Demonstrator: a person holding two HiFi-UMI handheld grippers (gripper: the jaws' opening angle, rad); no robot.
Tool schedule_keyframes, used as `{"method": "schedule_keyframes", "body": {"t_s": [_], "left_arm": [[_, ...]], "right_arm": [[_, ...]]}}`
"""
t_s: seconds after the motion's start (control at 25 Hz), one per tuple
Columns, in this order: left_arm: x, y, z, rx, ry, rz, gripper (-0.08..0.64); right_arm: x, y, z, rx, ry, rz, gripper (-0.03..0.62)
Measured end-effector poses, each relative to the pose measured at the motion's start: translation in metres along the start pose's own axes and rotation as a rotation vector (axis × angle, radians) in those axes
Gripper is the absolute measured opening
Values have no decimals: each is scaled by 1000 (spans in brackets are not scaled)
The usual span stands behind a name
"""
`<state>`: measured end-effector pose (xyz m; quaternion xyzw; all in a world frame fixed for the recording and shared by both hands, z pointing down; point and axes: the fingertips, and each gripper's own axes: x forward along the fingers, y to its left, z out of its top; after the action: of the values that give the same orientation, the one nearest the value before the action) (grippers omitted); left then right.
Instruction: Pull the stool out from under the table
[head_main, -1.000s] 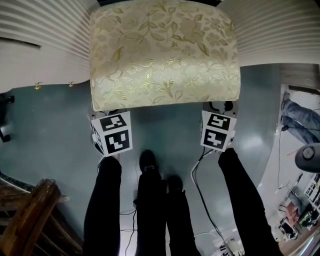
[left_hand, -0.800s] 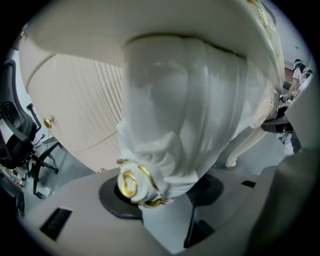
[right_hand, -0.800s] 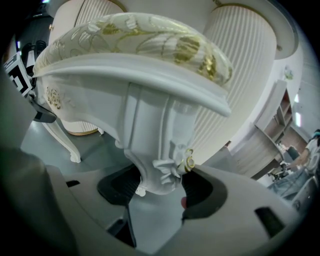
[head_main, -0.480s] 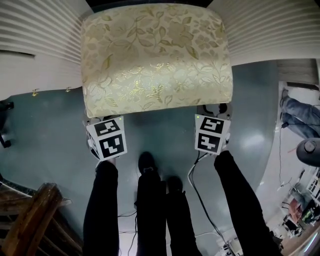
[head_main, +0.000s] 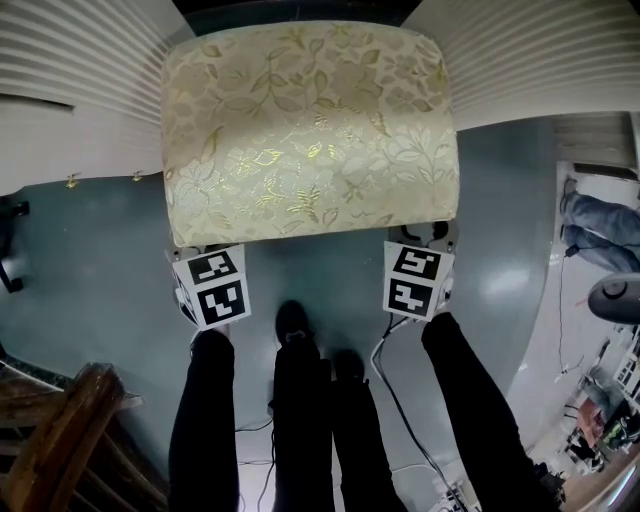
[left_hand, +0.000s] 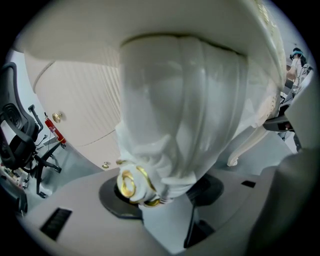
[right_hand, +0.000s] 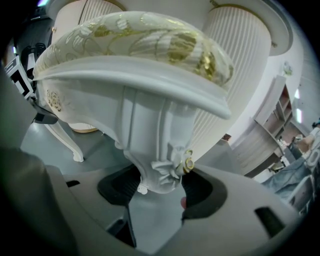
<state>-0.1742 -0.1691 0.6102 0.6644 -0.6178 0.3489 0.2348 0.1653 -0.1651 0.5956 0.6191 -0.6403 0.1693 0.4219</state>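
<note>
Stool (head_main: 308, 125): gold-leaf cushion, white carved legs; it is stood on the grey floor (head_main: 100, 260), far edge at the fluted table (head_main: 80, 90).
Left gripper (left_hand: 160, 200): the near-left leg (left_hand: 175, 125) is pinched by its jaws.
Right gripper (right_hand: 157, 192): the near-right leg (right_hand: 150, 145) is pinched likewise.
Square black-and-white markers are borne on each cube (head_main: 212, 288).

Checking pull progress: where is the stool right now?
In the head view the stool sits top centre, between two ribbed white panels, its near legs clamped in the left gripper and right gripper.

Soft, even light is cast; the stool leg (left_hand: 170, 110) is washed out and blurred; corners are darkened and bowed
</note>
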Motion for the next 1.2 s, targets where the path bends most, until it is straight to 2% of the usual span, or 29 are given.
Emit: {"method": "schedule_keyframes", "body": {"t_s": [1.2], "left_arm": [[-9, -2, -6, -10, 53, 13, 252]], "right_arm": [[-7, -2, -4, -16, 87, 40, 268]]}}
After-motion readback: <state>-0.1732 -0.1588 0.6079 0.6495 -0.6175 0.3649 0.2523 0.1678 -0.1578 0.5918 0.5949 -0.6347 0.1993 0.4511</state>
